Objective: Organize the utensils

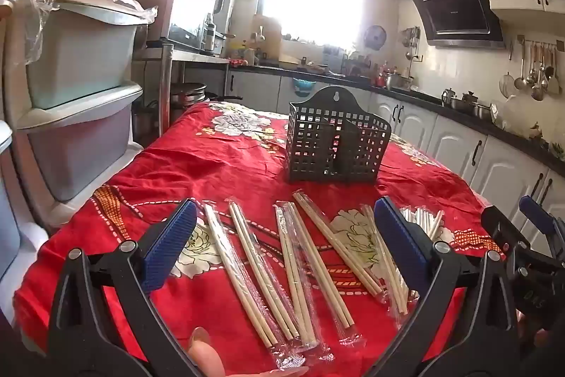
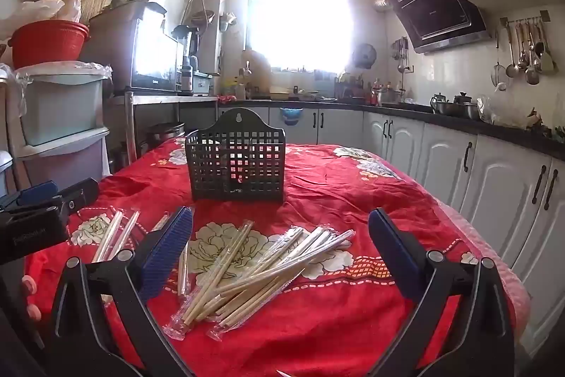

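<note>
Hovering above the red-clothed surface (image 1: 219, 158), both the left hand-held gripper (image 1: 282, 249) and right hand-held gripper (image 2: 280, 257) were held spread wide and empty, wrapped chopsticks (image 1: 293, 267) scattered beneath, presumably destined for the black basket (image 1: 335, 140) standing upright beyond.

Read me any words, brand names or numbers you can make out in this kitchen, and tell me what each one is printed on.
None reads clearly.
Range hood: small white logo on the black glass, too blurred to read.
Microwave: brand mark on the lower front, too small to read.
Left gripper body, seen from the right wrist view: embossed word, illegible.
Right gripper body, seen from the left wrist view: faint characters, illegible.
</note>
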The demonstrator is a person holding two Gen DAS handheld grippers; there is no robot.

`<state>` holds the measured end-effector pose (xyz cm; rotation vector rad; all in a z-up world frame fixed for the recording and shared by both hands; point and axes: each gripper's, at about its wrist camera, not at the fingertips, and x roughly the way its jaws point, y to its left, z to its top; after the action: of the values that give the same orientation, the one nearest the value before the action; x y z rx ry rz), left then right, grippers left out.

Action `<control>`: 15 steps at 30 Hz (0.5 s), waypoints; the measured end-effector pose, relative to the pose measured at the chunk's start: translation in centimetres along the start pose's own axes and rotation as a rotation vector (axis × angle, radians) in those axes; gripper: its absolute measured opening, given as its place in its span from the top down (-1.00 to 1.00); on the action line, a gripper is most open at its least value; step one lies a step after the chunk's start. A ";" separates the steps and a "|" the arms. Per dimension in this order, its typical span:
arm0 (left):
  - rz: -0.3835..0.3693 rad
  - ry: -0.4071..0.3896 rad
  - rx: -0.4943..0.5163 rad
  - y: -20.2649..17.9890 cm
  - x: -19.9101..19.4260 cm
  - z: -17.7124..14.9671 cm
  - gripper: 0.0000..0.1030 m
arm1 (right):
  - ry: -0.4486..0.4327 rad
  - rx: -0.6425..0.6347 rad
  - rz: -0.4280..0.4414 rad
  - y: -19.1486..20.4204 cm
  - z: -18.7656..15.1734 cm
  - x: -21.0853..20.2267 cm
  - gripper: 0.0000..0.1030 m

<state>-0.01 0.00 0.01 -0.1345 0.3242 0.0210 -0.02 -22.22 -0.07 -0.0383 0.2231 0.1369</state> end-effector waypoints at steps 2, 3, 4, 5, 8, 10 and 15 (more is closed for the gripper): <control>0.001 -0.002 0.002 0.0 0.0 0.0 -0.80 | -0.003 0.000 -0.002 0.0 0.0 -0.1 -0.88; 0.003 -0.003 0.005 -0.1 0.0 0.0 -0.80 | -0.003 0.001 -0.001 0.0 0.0 -0.1 -0.88; 0.003 -0.004 0.007 -0.2 -0.1 0.0 -0.80 | -0.004 0.001 -0.002 0.0 0.0 -0.1 -0.88; -0.003 0.002 -0.002 0.0 0.0 0.0 -0.80 | -0.004 0.002 -0.002 0.0 0.0 -0.1 -0.88; -0.004 0.000 -0.004 -0.1 0.0 0.0 -0.80 | -0.005 0.000 -0.002 0.0 0.1 -0.1 -0.88; -0.007 -0.002 -0.004 -0.1 0.0 0.0 -0.80 | -0.004 0.000 -0.003 0.0 0.1 -0.1 -0.88; -0.006 -0.002 -0.003 0.2 0.0 0.3 -0.80 | -0.008 -0.001 -0.003 -0.1 0.2 -0.4 -0.88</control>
<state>0.07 0.20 0.31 -0.1382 0.3218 0.0156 -0.31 -22.33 0.19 -0.0390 0.2146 0.1345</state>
